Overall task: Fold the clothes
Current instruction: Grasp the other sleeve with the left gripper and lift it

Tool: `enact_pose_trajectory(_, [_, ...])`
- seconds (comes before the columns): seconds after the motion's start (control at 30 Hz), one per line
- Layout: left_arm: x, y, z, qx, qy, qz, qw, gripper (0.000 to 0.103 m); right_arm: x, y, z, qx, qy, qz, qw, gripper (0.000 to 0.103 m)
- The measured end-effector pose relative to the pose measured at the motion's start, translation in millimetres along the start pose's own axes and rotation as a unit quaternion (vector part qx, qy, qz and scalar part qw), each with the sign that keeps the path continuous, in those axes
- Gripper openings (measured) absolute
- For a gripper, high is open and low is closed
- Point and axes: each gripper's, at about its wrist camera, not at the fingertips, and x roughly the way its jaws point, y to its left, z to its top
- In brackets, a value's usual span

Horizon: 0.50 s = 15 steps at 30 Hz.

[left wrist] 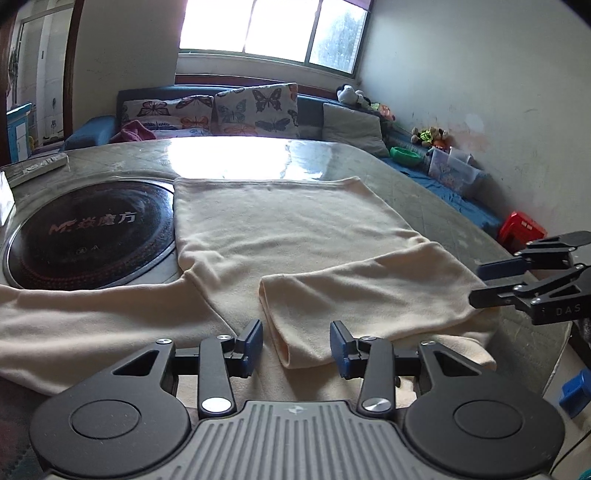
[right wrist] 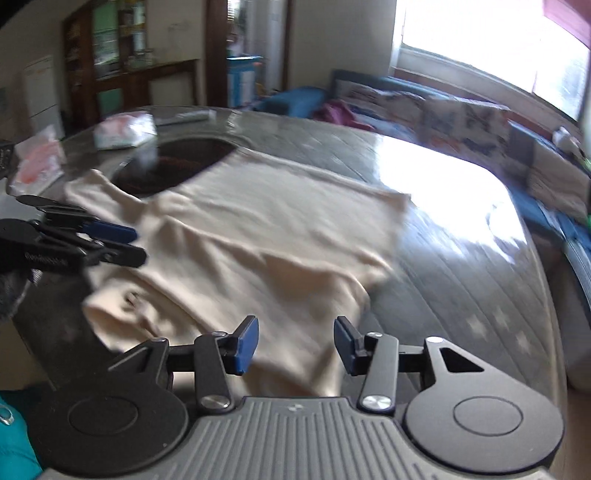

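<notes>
The left gripper (left wrist: 296, 345) hovers with jaws apart over the folded sleeve's (left wrist: 354, 291) cuff, gripping nothing. The right gripper (right wrist: 295, 345) is likewise parted and empty above the cream top's (right wrist: 266, 229) near edge. The top lies flat on the table (left wrist: 424, 192), its left side overlapping the far-left hob (left wrist: 92, 232).

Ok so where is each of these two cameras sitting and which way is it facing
Left wrist: on the left gripper, low over the cream garment, facing the window and sofa; its own blue-padded fingers show, apart, plus the right gripper at the right edge.
Right wrist: on the right gripper, over the garment's near corner, facing across the table toward the wooden cabinet; its own fingers show, apart, plus the left gripper at left.
Shared: garment, table, black round cooktop, butterfly cushions.
</notes>
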Motion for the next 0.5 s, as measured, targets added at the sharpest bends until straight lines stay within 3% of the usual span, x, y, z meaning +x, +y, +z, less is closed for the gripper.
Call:
enact_pose_trajectory(0.07, [2,-2,0,0.009,0.001,0.006,0.9999,0.029,-2,-7,-12,0.014,0.003,-0.002,1.0,0.051])
enact_pose_trajectory(0.13, [3,-4,0,0.016,0.0,0.012,0.9998,0.012,-5,-10,-19,0.021,0.0,-0.002,1.0,0.054])
enact_pose_trajectory(0.2, [2,-5,2,0.019,-0.004,0.015,0.9997,0.006,-6,-12,-24,0.026,-0.003,0.0,1.0,0.055])
enact_pose_trajectory(0.33, [-3,-8,13,0.024,-0.017,0.017,0.9994,0.004,-3,-12,-29,0.038,-0.005,0.001,0.999,0.056])
enact_pose_trajectory(0.5, [-21,-24,50,0.046,-0.065,-0.003,0.9968,0.004,1,-10,-29,0.055,-0.015,0.005,0.998,0.06])
